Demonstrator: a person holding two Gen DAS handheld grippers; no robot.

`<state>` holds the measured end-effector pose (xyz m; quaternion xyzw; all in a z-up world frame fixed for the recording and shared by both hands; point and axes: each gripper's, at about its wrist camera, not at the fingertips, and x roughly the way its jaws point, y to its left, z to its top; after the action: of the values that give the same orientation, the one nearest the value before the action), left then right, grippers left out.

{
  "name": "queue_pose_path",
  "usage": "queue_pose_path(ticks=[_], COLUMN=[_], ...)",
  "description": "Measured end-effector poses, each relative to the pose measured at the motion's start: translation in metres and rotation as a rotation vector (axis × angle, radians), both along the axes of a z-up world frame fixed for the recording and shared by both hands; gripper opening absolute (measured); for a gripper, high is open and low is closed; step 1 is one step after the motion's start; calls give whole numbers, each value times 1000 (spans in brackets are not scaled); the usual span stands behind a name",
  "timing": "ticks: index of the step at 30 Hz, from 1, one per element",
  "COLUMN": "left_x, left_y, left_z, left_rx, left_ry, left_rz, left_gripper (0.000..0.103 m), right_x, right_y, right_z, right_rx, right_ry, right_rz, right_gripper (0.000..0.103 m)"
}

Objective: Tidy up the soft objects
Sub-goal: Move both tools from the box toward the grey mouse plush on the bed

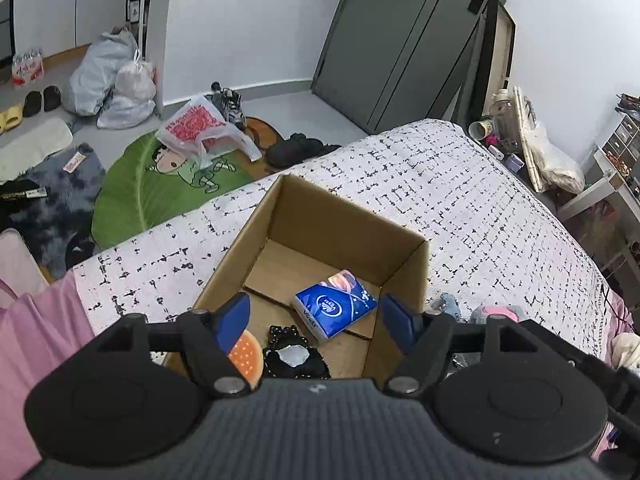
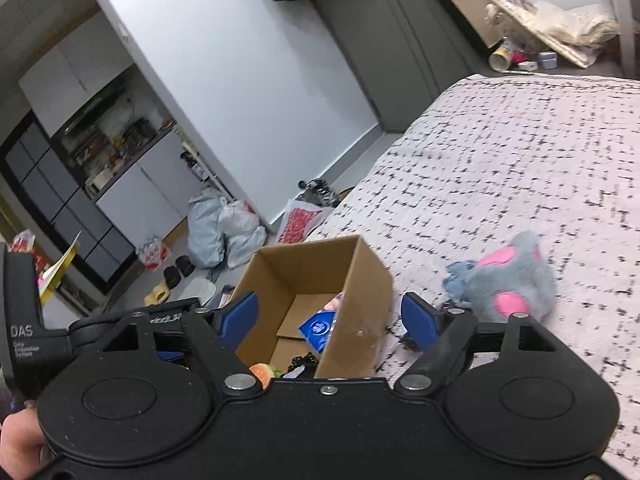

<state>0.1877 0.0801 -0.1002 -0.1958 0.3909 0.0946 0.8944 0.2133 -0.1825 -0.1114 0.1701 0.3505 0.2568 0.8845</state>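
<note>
Three soft things already lie in the cardboard box (image 1: 240, 240) on the bed (image 1: 460, 200): tissue pack (image 1: 335, 307), burger toy (image 1: 246, 354), black pouch (image 1: 294, 354). The grey plush (image 2: 508, 280) waits beside the box's right wall. The left gripper (image 1: 316, 316) and the right gripper (image 2: 332, 320) both stand apart, empty.

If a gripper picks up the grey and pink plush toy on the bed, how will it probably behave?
The plush toy looks furry and rounded, so it will probably squash between the fingers rather than resist. It seems light for its size. Lying on the soft bedspread, it would more likely drag or tumble than slide if pushed.
</note>
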Motion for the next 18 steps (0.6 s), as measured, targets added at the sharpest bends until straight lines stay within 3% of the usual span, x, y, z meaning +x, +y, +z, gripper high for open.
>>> queue_pose_path(ticks=[11, 18], left_x=[-5, -4], left_y=[-32, -58], left_z=[24, 33], left_rx=[16, 20], left_ry=[-41, -56], left_rz=[-30, -57], left_gripper=[78, 79], right_x=[1, 0], right_y=[-35, -61], right_z=[17, 21], right_rx=[22, 34], right_ry=[-9, 4], right_rz=[-70, -111], right_gripper=[91, 93])
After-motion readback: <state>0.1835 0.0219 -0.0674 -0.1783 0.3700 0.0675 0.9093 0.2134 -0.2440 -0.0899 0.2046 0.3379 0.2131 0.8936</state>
